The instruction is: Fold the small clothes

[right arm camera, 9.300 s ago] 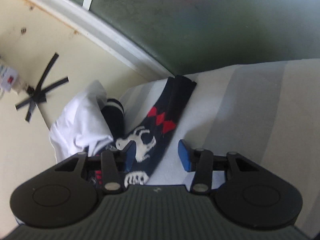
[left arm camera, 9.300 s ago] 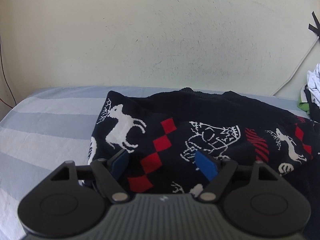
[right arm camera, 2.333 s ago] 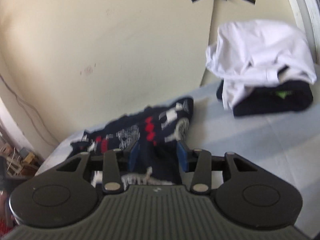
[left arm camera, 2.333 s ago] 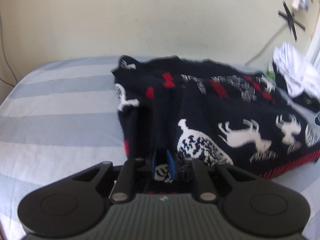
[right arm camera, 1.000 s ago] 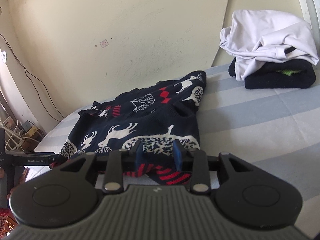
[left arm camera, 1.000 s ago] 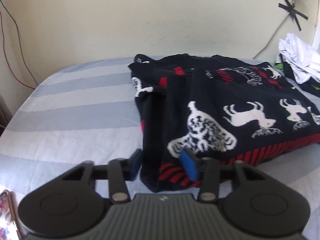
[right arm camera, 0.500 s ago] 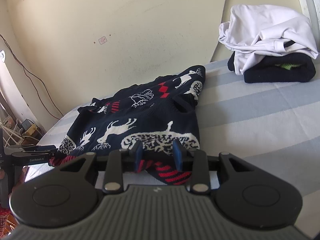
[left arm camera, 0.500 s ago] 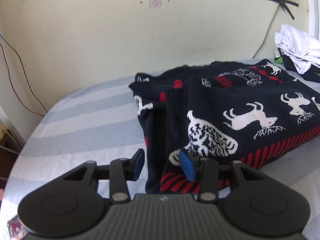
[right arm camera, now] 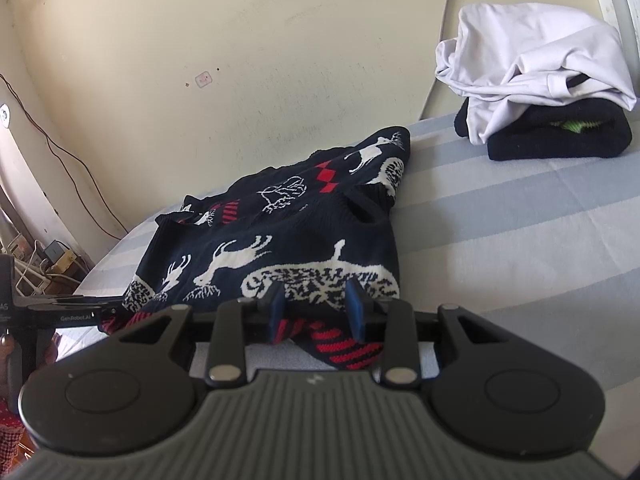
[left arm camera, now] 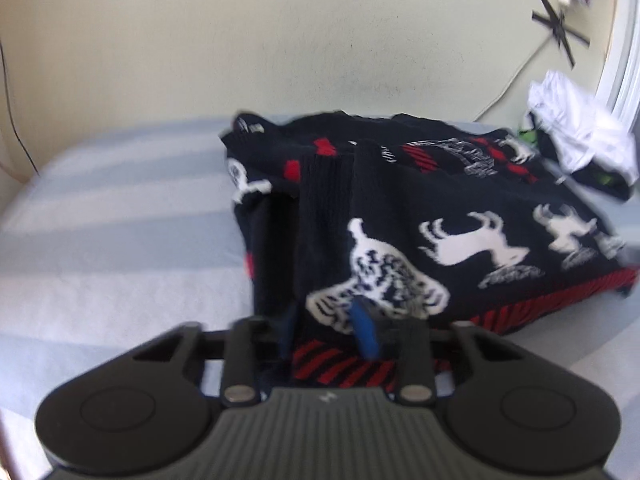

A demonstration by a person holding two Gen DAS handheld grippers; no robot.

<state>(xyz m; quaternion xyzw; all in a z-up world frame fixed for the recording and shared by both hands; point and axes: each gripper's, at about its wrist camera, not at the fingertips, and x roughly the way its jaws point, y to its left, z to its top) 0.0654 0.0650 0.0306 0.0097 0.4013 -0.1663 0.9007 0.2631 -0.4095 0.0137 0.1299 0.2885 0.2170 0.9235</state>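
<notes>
One navy reindeer sweater (right arm camera: 288, 236) lies on the striped bed (right arm camera: 520, 240). Two grippers hold its red-striped hem: left gripper (left arm camera: 328, 330) has just been closing and pinches one corner, right gripper (right arm camera: 316, 310) pinches the other. An uneven lift could skew the fold. One clothes pile (right arm camera: 540, 92) sits beyond the sweater

My two wrist cameras look down, close, from opposite hem corners, sharing the reindeer sweater (left arm camera: 440, 216) (right arm camera: 280, 236) on the bed (left arm camera: 100, 216) (right arm camera: 520, 220).

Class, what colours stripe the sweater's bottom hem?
Red and dark navy on the sweater's hem, clearest in the right wrist view.
</notes>
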